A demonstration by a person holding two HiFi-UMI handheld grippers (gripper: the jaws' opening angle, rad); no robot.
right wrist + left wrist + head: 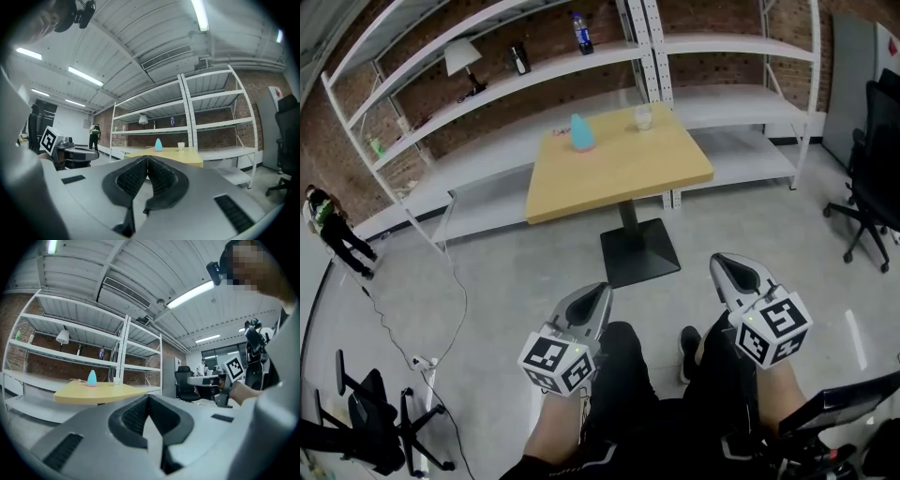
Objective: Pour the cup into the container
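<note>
The cup stands upright near the far edge of the tabletop, on its right half; the teal container is upright too, on the same tabletop to the left of the cup and slightly nearer the middle, and the two do not touch.

Both hand-held grippers are on the near side of the tabletop, well apart from it, with open floor between. The left hand-held gripper and the right hand-held gripper both point roughly level toward the tabletop; each has its jaws pressed together with nothing between them, as each gripper view shows.

Seen from the head view, the cup lies ahead of both hand-held grippers and roughly between their lines. In the right gripper view it sits just to the right of the closed tips, with the container almost straight over them; in the left gripper view both things on the tabletop fall off to the left of the tips.

Neither hand looks clearly nearer; because the cup is the right-hand thing of the pair on the tabletop, the right hand-held gripper seems the likelier one to take it, leaving the left for the container's side. Before any grasp, the gap to the tabletop must be crossed and the jaws opened.
</note>
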